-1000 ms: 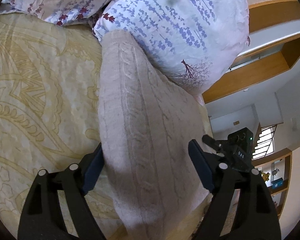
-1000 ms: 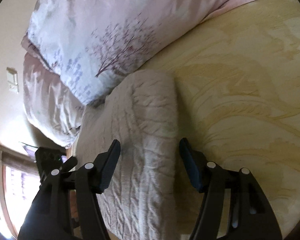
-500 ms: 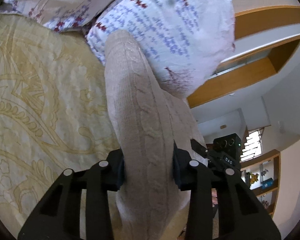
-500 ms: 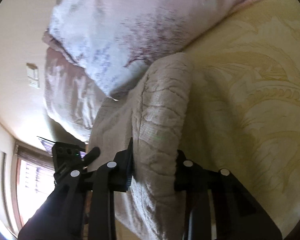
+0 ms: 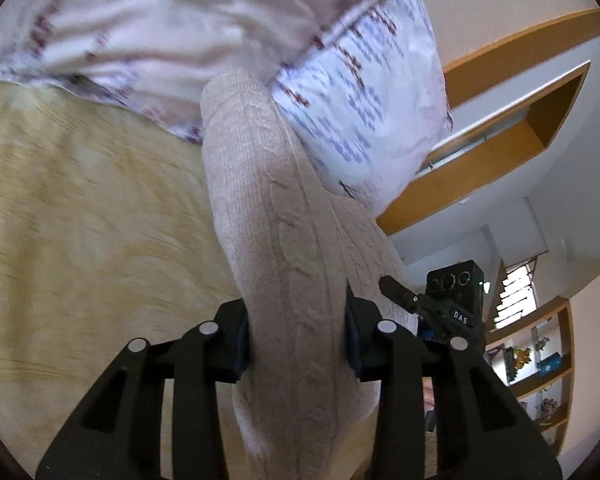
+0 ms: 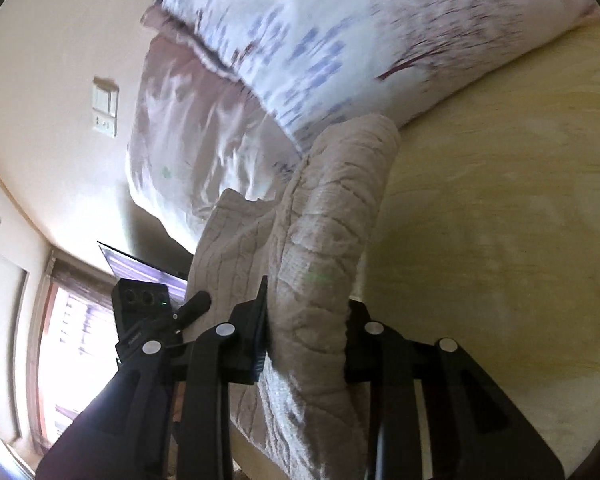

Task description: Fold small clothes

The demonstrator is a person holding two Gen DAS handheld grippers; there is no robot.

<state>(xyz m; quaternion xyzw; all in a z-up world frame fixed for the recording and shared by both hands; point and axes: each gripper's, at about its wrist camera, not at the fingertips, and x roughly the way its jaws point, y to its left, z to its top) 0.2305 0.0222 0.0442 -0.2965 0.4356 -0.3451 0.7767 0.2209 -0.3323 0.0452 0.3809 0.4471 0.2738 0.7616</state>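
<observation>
While open a second ago, now clamping: left gripper [image 5: 296, 344] and right gripper [image 6: 306, 334] both pinching beige knit garment [image 5: 268, 216], lifting edge off yellow bedspread [image 5: 80, 220], just below floral pillows [image 5: 340, 80]; fold starting.

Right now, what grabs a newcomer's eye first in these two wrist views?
The beige cable-knit garment dominates both views, pinched into a raised ridge between the closed fingers of the left gripper and the right gripper. Behind it, floral pillows fill the top of each frame, and the yellow patterned bedspread spreads beneath. The left view also catches the other gripper's camera unit at lower right.
</observation>
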